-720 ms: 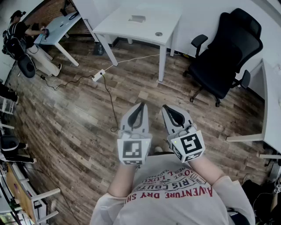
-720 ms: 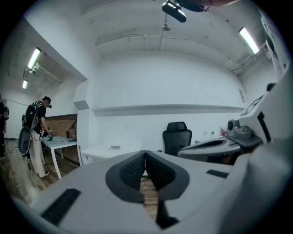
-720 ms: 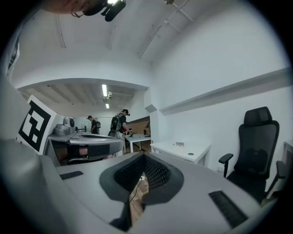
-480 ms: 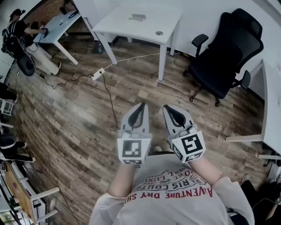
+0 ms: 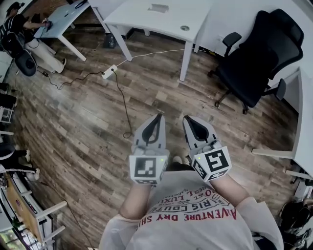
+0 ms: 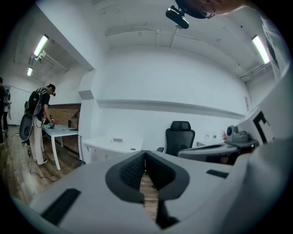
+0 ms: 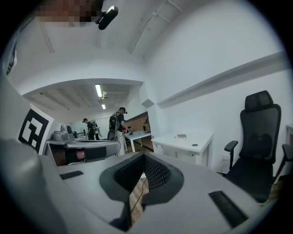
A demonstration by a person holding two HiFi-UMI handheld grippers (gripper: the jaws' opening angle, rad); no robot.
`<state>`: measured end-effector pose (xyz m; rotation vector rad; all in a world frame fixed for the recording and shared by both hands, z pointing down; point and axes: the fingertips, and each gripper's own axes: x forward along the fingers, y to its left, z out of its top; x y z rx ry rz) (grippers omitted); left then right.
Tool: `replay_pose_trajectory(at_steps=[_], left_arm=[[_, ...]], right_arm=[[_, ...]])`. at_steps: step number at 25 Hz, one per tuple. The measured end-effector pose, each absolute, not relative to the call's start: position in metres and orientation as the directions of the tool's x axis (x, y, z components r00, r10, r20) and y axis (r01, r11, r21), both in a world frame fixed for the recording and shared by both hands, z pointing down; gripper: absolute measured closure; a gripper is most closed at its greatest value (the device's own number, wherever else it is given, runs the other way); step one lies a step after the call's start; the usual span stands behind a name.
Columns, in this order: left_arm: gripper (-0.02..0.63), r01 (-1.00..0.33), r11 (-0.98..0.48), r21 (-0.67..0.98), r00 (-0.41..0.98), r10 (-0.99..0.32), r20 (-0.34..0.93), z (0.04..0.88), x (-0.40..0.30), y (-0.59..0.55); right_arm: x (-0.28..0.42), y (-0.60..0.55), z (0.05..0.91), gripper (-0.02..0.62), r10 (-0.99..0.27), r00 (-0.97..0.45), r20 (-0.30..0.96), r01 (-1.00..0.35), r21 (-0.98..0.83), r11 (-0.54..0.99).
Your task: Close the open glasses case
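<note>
I hold both grippers close in front of my chest, above the wooden floor. The left gripper (image 5: 157,117) (image 6: 144,153) is shut with nothing between its jaws. The right gripper (image 5: 187,119) (image 7: 143,156) is shut and empty too. A white table (image 5: 142,20) stands ahead by the wall. On it lies a small grey object (image 5: 159,8) (image 6: 117,140) (image 7: 181,135), too small to tell whether it is the glasses case. A round dark spot (image 5: 184,28) sits near the table's right corner.
A black office chair (image 5: 259,53) stands right of the table. A power strip (image 5: 109,72) with a cable (image 5: 125,110) lies on the floor ahead to the left. Another white desk (image 5: 305,122) lines the right edge. A person (image 5: 19,29) works at a far-left table.
The table and chair have slid toward the top and right of the head view. Both grippers stay shut, side by side before my chest.
</note>
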<state>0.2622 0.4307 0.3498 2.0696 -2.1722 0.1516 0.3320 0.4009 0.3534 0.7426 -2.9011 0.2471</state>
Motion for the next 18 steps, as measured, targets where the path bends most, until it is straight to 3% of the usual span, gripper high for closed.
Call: replay_pose_trajectory(at_steps=[18], left_arm=[[0.598, -0.996, -0.067, 0.061, 0.076, -0.983, 0.167, 0.333, 0.053, 0.342]], right_arm=[[0.127, 0.326, 0.341, 0.583, -0.528, -0.823, 0.207, -0.556, -0.112, 0.823]])
